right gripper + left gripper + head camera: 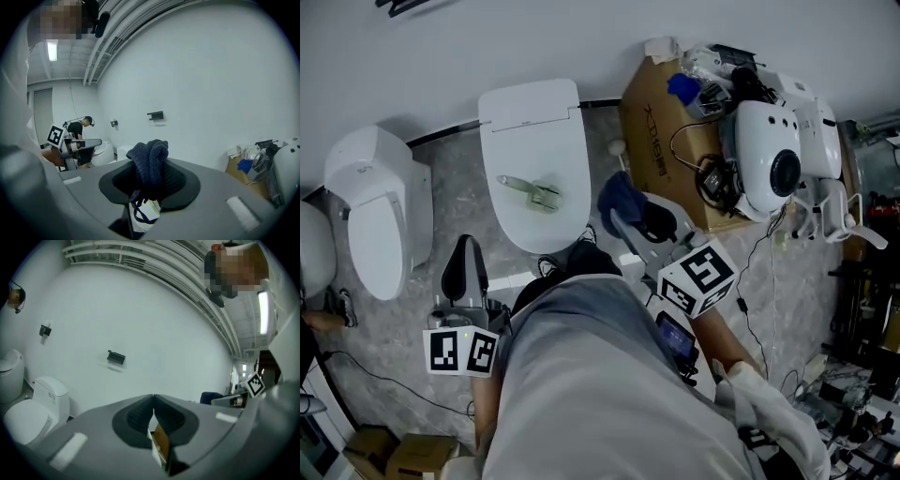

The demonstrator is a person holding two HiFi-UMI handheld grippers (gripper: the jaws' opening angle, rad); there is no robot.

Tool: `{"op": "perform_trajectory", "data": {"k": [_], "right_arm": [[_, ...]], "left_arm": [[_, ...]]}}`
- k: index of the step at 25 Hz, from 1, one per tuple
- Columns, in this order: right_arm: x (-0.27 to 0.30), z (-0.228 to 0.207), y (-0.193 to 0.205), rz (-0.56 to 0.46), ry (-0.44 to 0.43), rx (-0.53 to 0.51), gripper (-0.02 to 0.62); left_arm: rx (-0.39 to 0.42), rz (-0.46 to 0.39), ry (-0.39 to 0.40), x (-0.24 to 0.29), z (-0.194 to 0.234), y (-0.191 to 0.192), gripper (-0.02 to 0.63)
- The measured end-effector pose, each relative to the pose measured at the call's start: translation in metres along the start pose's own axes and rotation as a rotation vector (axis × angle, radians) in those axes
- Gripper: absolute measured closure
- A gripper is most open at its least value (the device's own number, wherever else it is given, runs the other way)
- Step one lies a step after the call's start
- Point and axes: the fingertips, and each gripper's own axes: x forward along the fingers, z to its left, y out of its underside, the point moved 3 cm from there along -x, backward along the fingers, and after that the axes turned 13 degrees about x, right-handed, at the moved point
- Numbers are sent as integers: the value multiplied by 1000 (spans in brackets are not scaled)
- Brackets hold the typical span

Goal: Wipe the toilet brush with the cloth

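Observation:
A green toilet brush (pixel 530 190) lies on the closed lid of the white toilet (pixel 546 94) in the middle of the head view. My right gripper (pixel 636 214) hovers just right of the toilet bowl, shut on a dark blue cloth (pixel 619 199). In the right gripper view the bunched cloth (pixel 150 161) stands up between the jaws and the gripper (pixel 149 174) points at the wall. My left gripper (pixel 467 247) is held low at the toilet's left, jaws pressed together with nothing in them. Its own view shows the tips of the gripper (pixel 153 398) meeting, aimed up at the wall.
A second white toilet (pixel 380 202) stands at the left. A cardboard box (pixel 661 127) with clutter and a white rounded device (pixel 769 155) sit at the right, with cables on the floor. Small cardboard boxes (pixel 394 455) lie bottom left. Another person (pixel 82 129) stands far off.

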Motion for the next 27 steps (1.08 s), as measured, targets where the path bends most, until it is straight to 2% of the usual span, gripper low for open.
{"op": "perform_trajectory", "data": {"k": [4, 11, 18, 27], "right_arm": [[-1, 5, 4, 3, -1, -10, 486], [5, 12, 10, 20, -6, -10, 486], [5, 13, 18, 45, 3, 9, 486], [9, 13, 30, 85, 18, 21, 488]], "left_arm": [[9, 24, -4, 0, 0, 4, 606], [15, 73, 45, 5, -5, 12, 606], [14, 192, 122, 9, -16, 40, 606], [-28, 246, 118, 6, -12, 59, 606]]}}
